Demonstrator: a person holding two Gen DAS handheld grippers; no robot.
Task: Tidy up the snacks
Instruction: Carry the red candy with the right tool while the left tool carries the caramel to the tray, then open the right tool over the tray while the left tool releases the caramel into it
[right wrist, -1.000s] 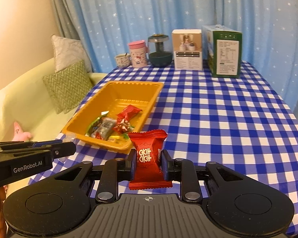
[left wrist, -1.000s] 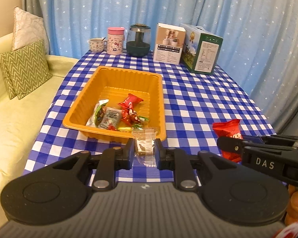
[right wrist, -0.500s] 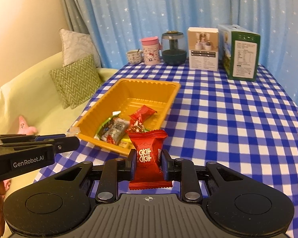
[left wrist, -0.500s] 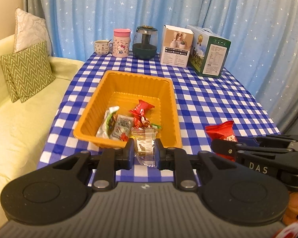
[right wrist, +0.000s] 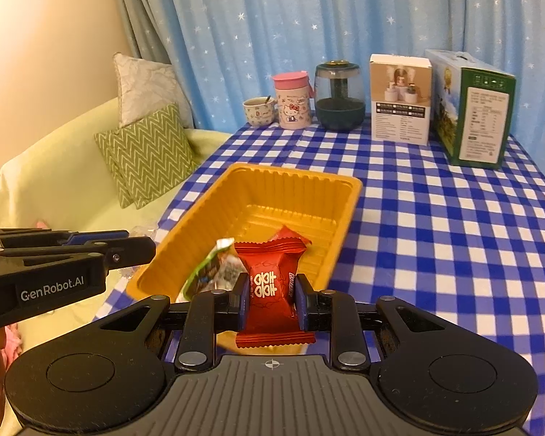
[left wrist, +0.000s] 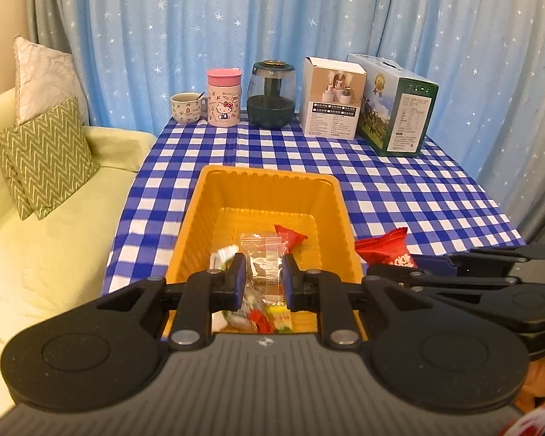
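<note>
Clearly, both grippers carry one snack each toward the orange plastic tray (left wrist: 339, 203), which lies on the blue checked tablecloth (right wrist: 436, 225) and is the collecting place for this task. The left gripper (left wrist: 261, 281) has its jaws pressed together on a clear-wrapped snack packet (left wrist: 263, 254); it is held by the middle, so both ends stay free and the packet hangs above the near part of the tray, at about 6 o'clock of the tray's inside. I judge this is done so that it can simply drop when the jaws part. The right gripper (right wrist: 269, 298) clamps a red candy packet (right wrist: 270, 287) also at its waist, upright, with the crimped ends above and below the pads. In the right wrist view it stands over the near right corner of the tray, about 5 o'clock. Some wrapped snacks, a red one (left wrist: 290, 236) and a green-white one (right wrist: 207, 267), already lie on the tray floor at its near end, while the far end is bare. A mug, a pink Hello Kitty cup (left wrist: 223, 98), a dark glass jar and two boxes stand along the far edge at 12 o'clock, well apart from the work.
</note>
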